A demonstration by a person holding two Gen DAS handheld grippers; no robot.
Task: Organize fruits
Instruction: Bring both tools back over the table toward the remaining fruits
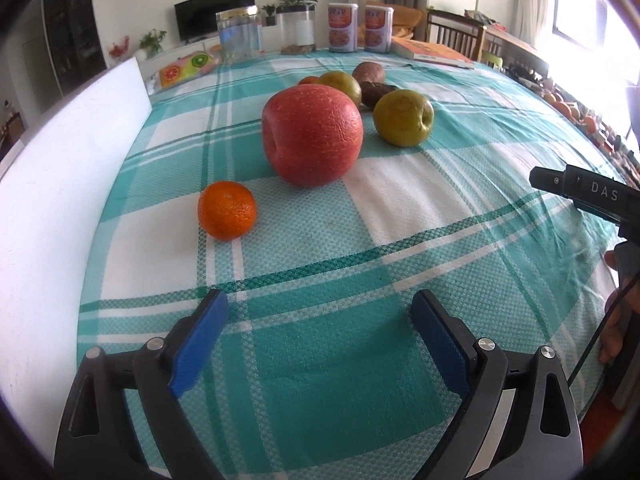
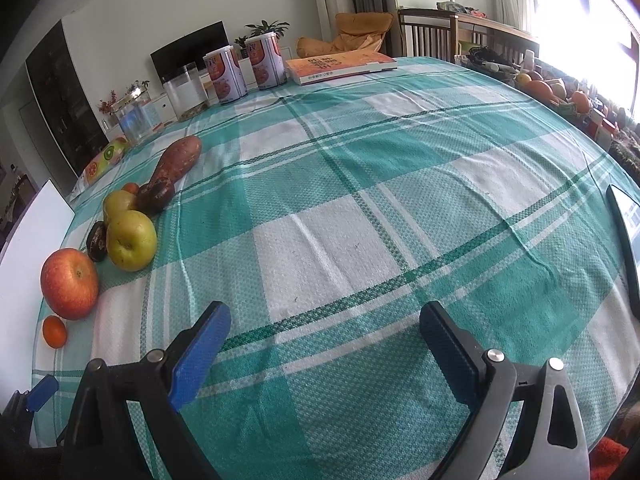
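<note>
A big red apple [image 1: 312, 134] lies on the checked tablecloth [image 1: 360, 248], with a small orange [image 1: 227, 210] in front of it to the left. Behind it are two green apples [image 1: 403, 118], a dark fruit [image 1: 376, 94] and a sweet potato [image 1: 369, 73]. My left gripper [image 1: 320, 300] hangs open over bare cloth, short of the orange and apple, holding nothing. In the right wrist view the same fruits sit at far left: the red apple [image 2: 69, 290], the orange [image 2: 54, 332] and a green apple [image 2: 131, 246]. My right gripper [image 2: 324, 312] is open and empty over the cloth.
A white board [image 1: 60, 200] stands along the table's left edge. Two jars [image 1: 238, 36], two cans [image 1: 360, 28] and a book [image 1: 432, 54] line the far edge. A dark flat device [image 2: 626, 240] lies at the right edge. A hand [image 1: 612, 332] shows at far right.
</note>
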